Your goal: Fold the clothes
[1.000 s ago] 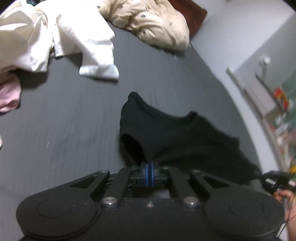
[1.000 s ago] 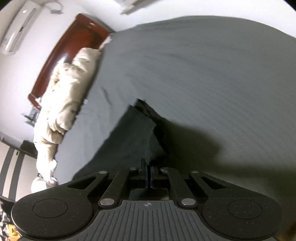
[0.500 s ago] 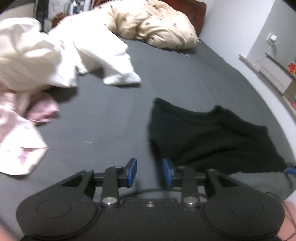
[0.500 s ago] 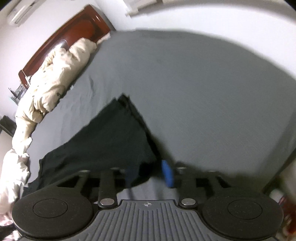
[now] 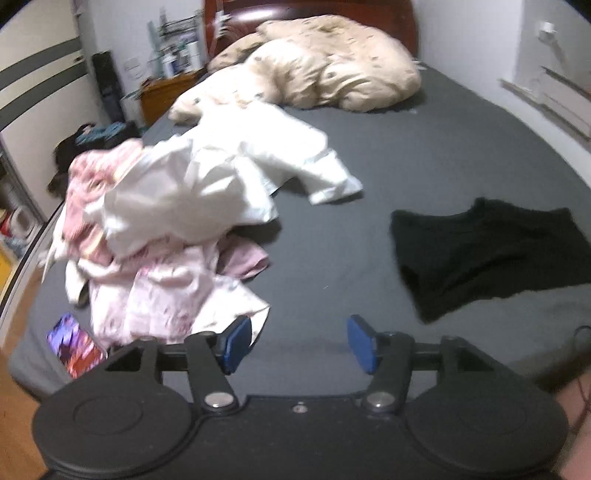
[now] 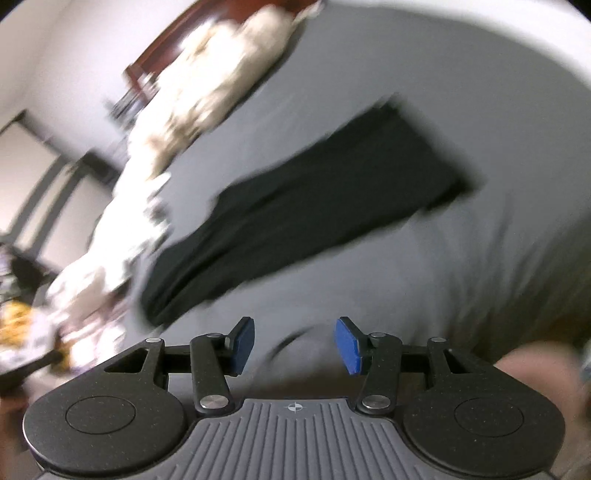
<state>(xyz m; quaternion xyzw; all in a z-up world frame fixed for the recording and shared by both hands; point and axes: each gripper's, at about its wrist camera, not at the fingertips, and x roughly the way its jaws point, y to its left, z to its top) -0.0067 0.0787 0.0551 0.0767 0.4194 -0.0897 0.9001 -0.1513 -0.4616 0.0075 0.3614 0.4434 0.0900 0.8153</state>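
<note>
Left gripper (image 5: 299, 341) spread wide, right gripper (image 6: 294, 345) likewise — empty, black garment (image 5: 491, 253) flat on bed (image 5: 424, 155)

Bedroom background items
Beige duvet (image 5: 332, 62) lies bunched against the headboard (image 5: 310, 9); a phone (image 5: 74, 345) rests at the bed (image 5: 424, 155) corner.

Matt black cloth on the folded garment (image 5: 491, 254), soft and lightly fuzzy. Smooth grey woven sheet over the bed (image 5: 424, 147), matt. White shirt (image 5: 221, 184) of thin crisp cotton-like cloth; pink garments (image 5: 166, 291) of light, faintly sheeny fabric. Puffy beige quilt (image 5: 332, 66), soft, printed. Glossy dark-red wood on the headboard (image 5: 314, 9). Left gripper (image 5: 299, 343) and right gripper (image 6: 295, 345): grainy matt black plastic, blue rubbery pads (image 5: 236, 341), shiny metal pivot screws.
</note>
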